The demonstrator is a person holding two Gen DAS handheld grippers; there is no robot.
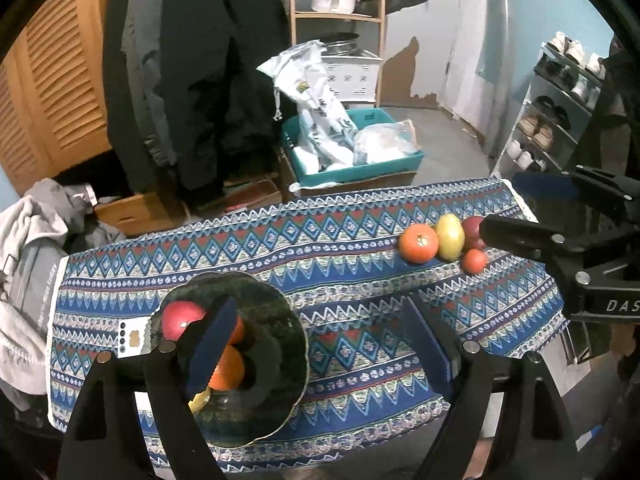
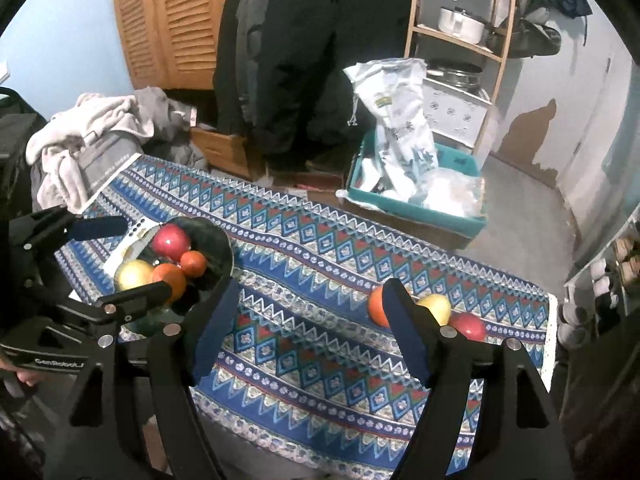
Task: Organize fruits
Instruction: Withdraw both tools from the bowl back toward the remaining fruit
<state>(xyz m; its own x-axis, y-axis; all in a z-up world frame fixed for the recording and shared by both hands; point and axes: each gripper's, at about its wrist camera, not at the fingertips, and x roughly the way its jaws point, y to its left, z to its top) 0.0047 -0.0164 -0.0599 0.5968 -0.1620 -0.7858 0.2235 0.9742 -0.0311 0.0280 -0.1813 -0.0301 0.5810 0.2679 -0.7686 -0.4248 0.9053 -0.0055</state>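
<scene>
A dark glass bowl [image 1: 296, 344] stands at the left end of the patterned tablecloth [image 1: 340, 248]. It holds a red apple [image 1: 180, 320], an orange [image 1: 228, 368] and other fruit. At the right end lies a loose group: an orange fruit [image 1: 418, 243], a yellow one [image 1: 450, 236], a red apple [image 1: 472, 228] and a small orange one [image 1: 474, 260]. My left gripper [image 1: 320, 344] hangs open and empty above the cloth, its left finger over the bowl. My right gripper [image 2: 310, 330] is open and empty too, above the cloth between the bowl [image 2: 224, 248] and the loose fruit [image 2: 434, 306].
A white card [image 1: 130, 336] lies beside the bowl. Beyond the table's far edge are a teal crate [image 1: 352, 168] of bags on the floor, hanging dark coats [image 1: 200, 80] and a wooden shelf [image 1: 336, 16]. A clothes pile [image 1: 28, 240] sits left, a shoe rack [image 1: 552, 120] right.
</scene>
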